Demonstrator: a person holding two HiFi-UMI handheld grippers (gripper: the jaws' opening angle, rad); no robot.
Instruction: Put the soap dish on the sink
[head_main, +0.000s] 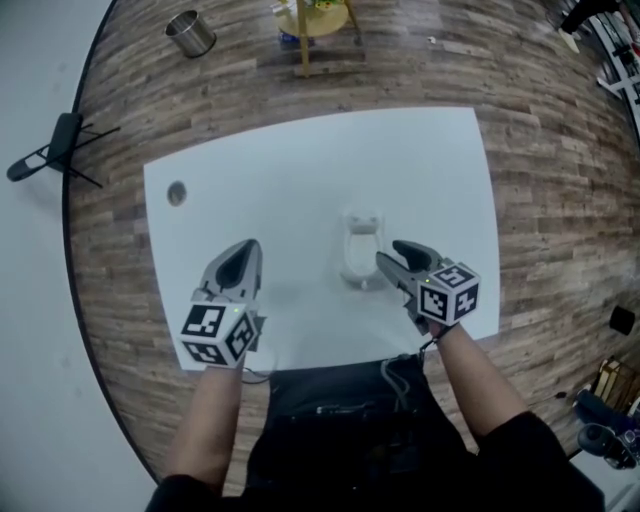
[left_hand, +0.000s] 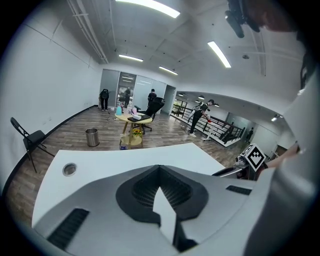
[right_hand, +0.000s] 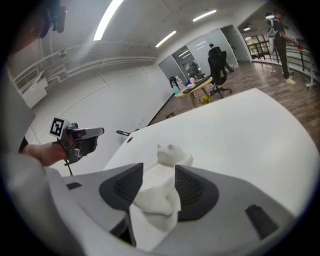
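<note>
grasp in hand: right tongs (right_hand: 159, 171) clamp the white soap dish (right_hand: 154, 200); left tongs (left_hand: 160, 169) clenched, empty. next, likely lifting it onto the sink (right_hand: 172, 154) at twelve o'clock.

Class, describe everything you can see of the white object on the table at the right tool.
Small, matt and all white, like moulded plastic, the white object is elongated, its rounded far end bearing two small bumps. It lies on the white table, pointing away from the person. The right tool has a jaw either side of its near end, both seemingly touching it.
</note>
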